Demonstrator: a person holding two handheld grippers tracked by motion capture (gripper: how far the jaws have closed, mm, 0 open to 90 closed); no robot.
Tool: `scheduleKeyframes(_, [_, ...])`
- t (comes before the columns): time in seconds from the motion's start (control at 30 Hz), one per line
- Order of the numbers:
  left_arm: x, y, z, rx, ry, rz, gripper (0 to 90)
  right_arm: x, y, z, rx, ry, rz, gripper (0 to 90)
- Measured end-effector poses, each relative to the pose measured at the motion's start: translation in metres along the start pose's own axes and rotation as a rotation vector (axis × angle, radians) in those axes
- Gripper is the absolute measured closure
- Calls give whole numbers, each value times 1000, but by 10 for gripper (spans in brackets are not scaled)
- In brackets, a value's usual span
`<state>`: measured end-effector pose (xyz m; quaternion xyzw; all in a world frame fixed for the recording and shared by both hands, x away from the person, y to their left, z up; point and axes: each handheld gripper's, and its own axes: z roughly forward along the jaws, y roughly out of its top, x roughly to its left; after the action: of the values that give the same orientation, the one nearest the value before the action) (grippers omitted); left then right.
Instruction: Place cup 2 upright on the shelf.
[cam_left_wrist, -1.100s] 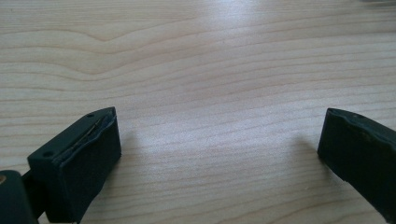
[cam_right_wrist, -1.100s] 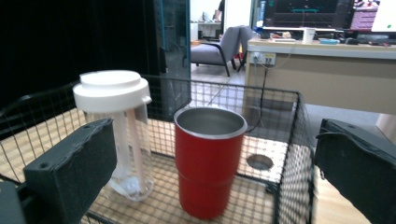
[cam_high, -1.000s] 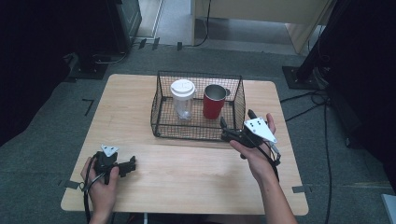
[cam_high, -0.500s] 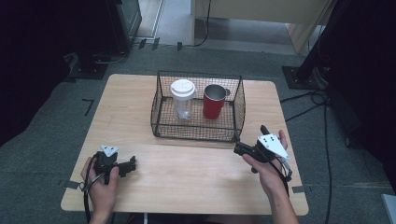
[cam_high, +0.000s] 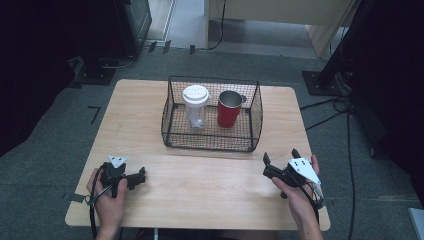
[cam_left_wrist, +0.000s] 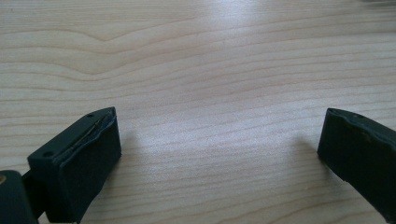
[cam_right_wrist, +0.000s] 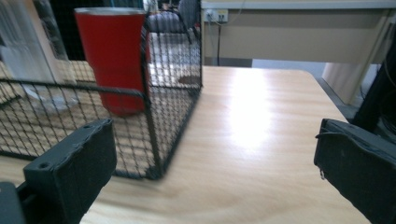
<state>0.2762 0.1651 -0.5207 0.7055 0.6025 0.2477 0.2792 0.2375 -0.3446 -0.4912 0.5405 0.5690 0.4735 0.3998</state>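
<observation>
Wire basket sits on the wooden table; both tongs gape wide, empty.

We see the right tool move away from the wire basket: a second ago it sits right at the basket's front right corner, and now it lies back near the desk's front right edge, well apart from the basket, its jaws spread wide.

Grey carpet floor, dark surroundings
</observation>
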Motion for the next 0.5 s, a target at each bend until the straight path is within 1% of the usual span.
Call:
scheduleKeyframes(0.13, [0,0,0,0,0,0,0,-9,-9,-6,13,-22,18,0])
scheduleKeyframes(0.2, [0,0,0,0,0,1,0,-13,-13,-8,17,-30,18,0])
scheduleKeyframes(0.27, [0,0,0,0,0,0,0,-18,-17,-10,23,-49,7,0])
scheduleKeyframes(0.37, [0,0,0,0,0,0,0,-24,-21,-15,36,-68,18,0])
scheduleKeyframes(0.4, [0,0,0,1,0,2,0,-26,-23,-16,43,-76,20,0])
scheduleKeyframes(0.47, [0,0,0,0,0,0,0,-30,-28,-18,74,-99,15,0])
scheduleKeyframes(0.5, [0,0,0,0,0,0,0,-32,-31,-18,103,-112,16,0])
